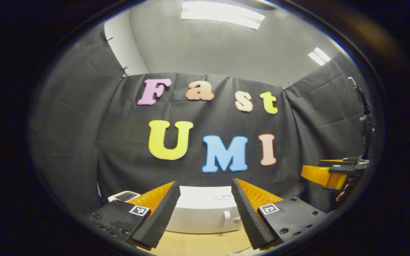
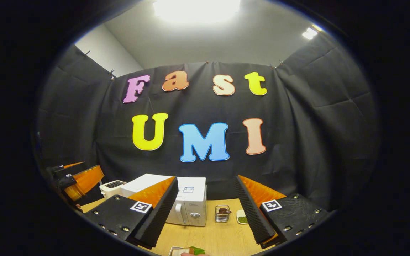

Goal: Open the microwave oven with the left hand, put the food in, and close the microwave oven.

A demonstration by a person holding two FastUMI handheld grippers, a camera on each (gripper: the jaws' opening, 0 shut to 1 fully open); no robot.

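Both claws spread, empty, high above surface (image 2: 205,231): left claw (image 1: 205,213), right claw (image 2: 205,217). Microwave (image 2: 187,206) door shut. Risk: left claw misses handle (image 2: 181,213); food (image 2: 190,251) sits nearly out of frame.

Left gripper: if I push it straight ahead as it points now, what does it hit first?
Most likely the microwave, which sits squarely between the open fingers of the left gripper, door handle toward the right finger. The gap to it is hard to judge.
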